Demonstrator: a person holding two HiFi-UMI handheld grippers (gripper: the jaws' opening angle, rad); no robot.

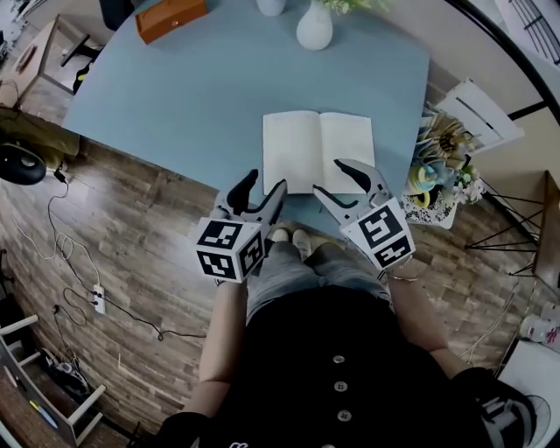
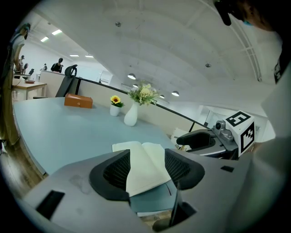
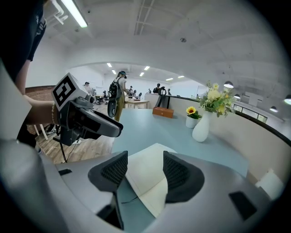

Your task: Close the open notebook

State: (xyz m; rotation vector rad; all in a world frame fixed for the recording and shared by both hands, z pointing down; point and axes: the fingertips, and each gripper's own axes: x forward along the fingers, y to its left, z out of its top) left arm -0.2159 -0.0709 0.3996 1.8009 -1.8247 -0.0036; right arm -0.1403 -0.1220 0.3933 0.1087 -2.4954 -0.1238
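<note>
An open notebook (image 1: 318,150) with blank cream pages lies flat near the front edge of the blue table (image 1: 192,105). It also appears beyond the jaws as the notebook (image 2: 143,159) in the left gripper view and the notebook (image 3: 145,175) in the right gripper view. My left gripper (image 1: 260,189) hovers open at the table's front edge, just below the notebook's left page. Open too, my right gripper (image 1: 337,180) reaches the lower edge of the right page. Neither holds anything. A thin ribbon marker (image 2: 173,189) trails off the notebook's near edge.
At the table's far side stand a white vase (image 1: 314,26) with flowers and an orange-brown box (image 1: 171,17). A basket of paper flowers (image 1: 437,171) sits on the floor to the table's right. Cables and a power strip (image 1: 96,300) lie on the wooden floor at left.
</note>
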